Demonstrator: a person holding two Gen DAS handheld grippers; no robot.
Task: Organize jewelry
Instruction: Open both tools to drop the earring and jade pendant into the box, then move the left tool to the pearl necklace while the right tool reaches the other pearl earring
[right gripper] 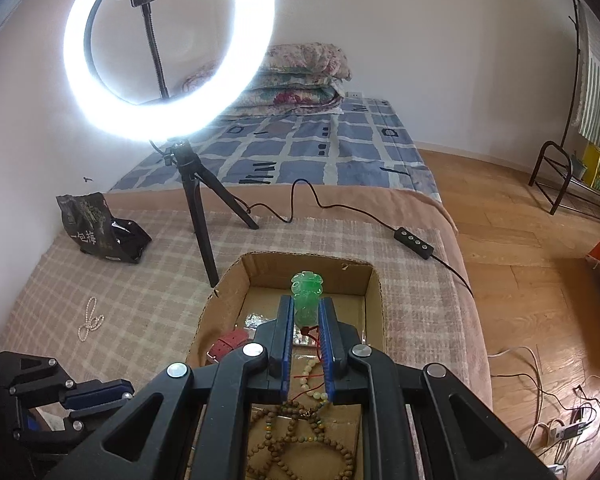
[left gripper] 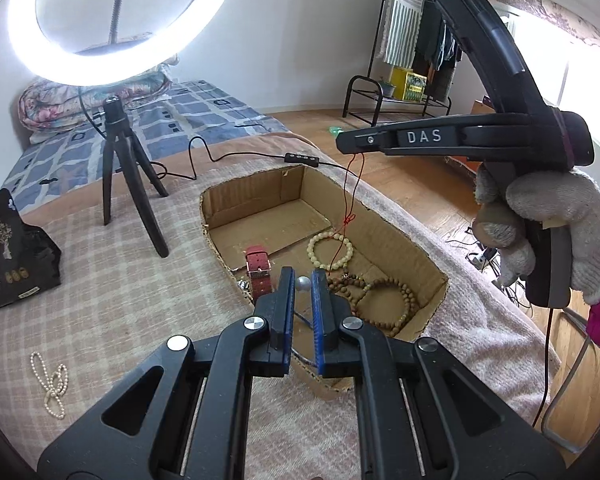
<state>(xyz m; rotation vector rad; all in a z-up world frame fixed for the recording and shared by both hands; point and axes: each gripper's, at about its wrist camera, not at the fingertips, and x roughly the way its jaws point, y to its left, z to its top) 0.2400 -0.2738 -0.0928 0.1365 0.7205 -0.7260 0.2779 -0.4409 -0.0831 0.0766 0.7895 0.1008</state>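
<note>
An open cardboard box [left gripper: 404, 236] sits on the checked blanket and holds a red watch [left gripper: 259, 269], a cream bead bracelet [left gripper: 330, 249] and brown bead strands [left gripper: 384, 300]. My left gripper [left gripper: 302, 280] is shut on a small silver bead [left gripper: 303, 283] over the box's near end. My right gripper [right gripper: 306, 308] is shut on a green jade pendant [right gripper: 307, 295] above the box [right gripper: 374, 280]; its red cord [left gripper: 350, 196] hangs down into the box. The right gripper also shows in the left wrist view [left gripper: 348, 141], high above the box.
A pearl necklace [left gripper: 54, 384] lies on the blanket [left gripper: 120, 280] left of the box. A ring light on a black tripod [left gripper: 128, 176] stands behind the box, its cable and remote [left gripper: 302, 159] trailing right. A black snack bag [left gripper: 12, 252] stands far left. The bed edge drops to wood floor at right.
</note>
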